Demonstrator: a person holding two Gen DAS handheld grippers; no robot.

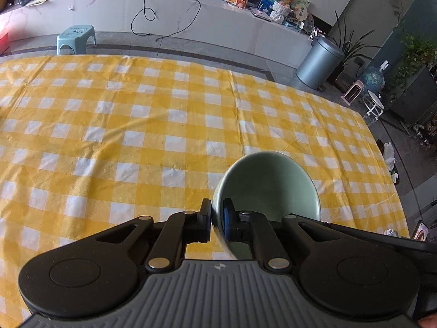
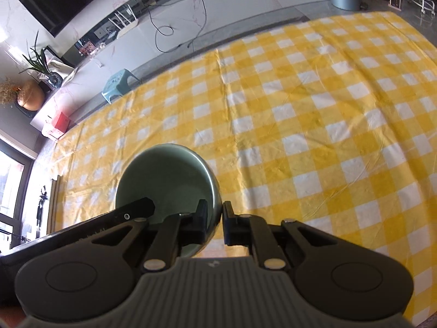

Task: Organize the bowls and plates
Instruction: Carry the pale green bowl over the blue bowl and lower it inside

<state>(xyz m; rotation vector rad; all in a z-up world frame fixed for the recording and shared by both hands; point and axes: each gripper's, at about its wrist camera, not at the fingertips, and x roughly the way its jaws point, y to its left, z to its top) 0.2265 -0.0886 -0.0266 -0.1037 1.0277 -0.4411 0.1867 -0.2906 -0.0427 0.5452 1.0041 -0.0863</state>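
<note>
A pale green bowl (image 1: pixel 269 183) is held above the yellow checked tablecloth (image 1: pixel 136 125). My left gripper (image 1: pixel 217 213) is shut on the bowl's left rim, one finger outside and one inside. In the right wrist view the same green bowl (image 2: pixel 166 175) is gripped on its right rim by my right gripper (image 2: pixel 215 216), one finger inside and one outside. Part of the left gripper (image 2: pixel 136 207) shows at the bowl's near left edge. No plates are in view.
The tablecloth (image 2: pixel 314 125) covers the whole table. Beyond the far edge are a light blue stool (image 1: pixel 76 38), a grey bin (image 1: pixel 318 65), a long white ledge with cables and clutter, and plants at the right.
</note>
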